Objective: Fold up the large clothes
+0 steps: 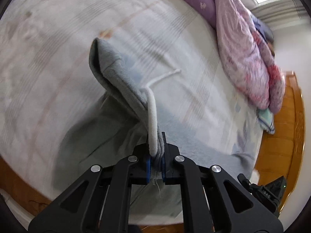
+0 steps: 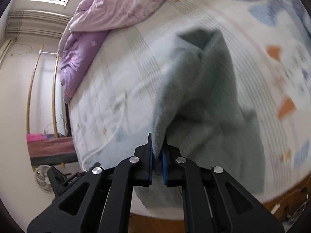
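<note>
A grey-green fleece garment (image 1: 108, 68) with a white drawstring (image 1: 152, 116) hangs over the bed. My left gripper (image 1: 156, 155) is shut on a bunched edge of it, with the drawstring running out between the blue pads. In the right wrist view my right gripper (image 2: 158, 155) is shut on another edge of the same garment (image 2: 204, 101), which drapes down to the right of the jaws. The far part of the garment is blurred by motion. The other gripper (image 1: 266, 190) shows at the lower right of the left wrist view.
The bed has a pale patterned sheet (image 1: 58, 38) and a wooden frame (image 1: 287, 132). A pink and purple quilt (image 1: 248, 54) is heaped at the head end and also shows in the right wrist view (image 2: 108, 9). A fan (image 2: 43, 176) stands on the floor.
</note>
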A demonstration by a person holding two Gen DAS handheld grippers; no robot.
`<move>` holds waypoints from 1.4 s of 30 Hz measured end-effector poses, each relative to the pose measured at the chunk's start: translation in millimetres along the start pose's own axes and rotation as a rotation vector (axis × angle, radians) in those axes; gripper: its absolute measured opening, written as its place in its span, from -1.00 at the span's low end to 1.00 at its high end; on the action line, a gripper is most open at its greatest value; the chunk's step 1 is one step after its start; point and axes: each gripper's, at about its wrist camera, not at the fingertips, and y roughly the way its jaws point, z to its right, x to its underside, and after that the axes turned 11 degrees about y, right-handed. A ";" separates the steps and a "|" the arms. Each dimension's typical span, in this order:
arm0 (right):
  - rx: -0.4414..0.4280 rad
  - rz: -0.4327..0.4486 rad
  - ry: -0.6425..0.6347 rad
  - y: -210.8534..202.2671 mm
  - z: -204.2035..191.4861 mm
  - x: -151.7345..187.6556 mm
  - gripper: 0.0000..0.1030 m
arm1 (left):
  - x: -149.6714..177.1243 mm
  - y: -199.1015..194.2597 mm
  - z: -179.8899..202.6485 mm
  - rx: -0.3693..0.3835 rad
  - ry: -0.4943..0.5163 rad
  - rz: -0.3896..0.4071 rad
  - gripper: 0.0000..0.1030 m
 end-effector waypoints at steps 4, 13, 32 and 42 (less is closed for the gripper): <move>0.050 -0.028 0.045 -1.9 43.3 49.3 -0.87 | 55.7 -1.2 -32.8 -0.016 -0.001 -0.072 -0.86; 0.129 -0.071 0.277 43.5 165.3 125.6 -0.88 | 131.6 43.6 -96.0 -0.071 -0.040 -0.194 -0.85; 0.298 0.048 -0.133 0.2 94.9 94.8 -0.77 | 105.2 10.9 -84.2 -0.056 0.135 -0.071 0.30; 0.499 -0.116 -0.031 67.9 123.1 23.4 -0.96 | 100.0 66.7 -112.6 -0.104 0.073 -0.171 0.34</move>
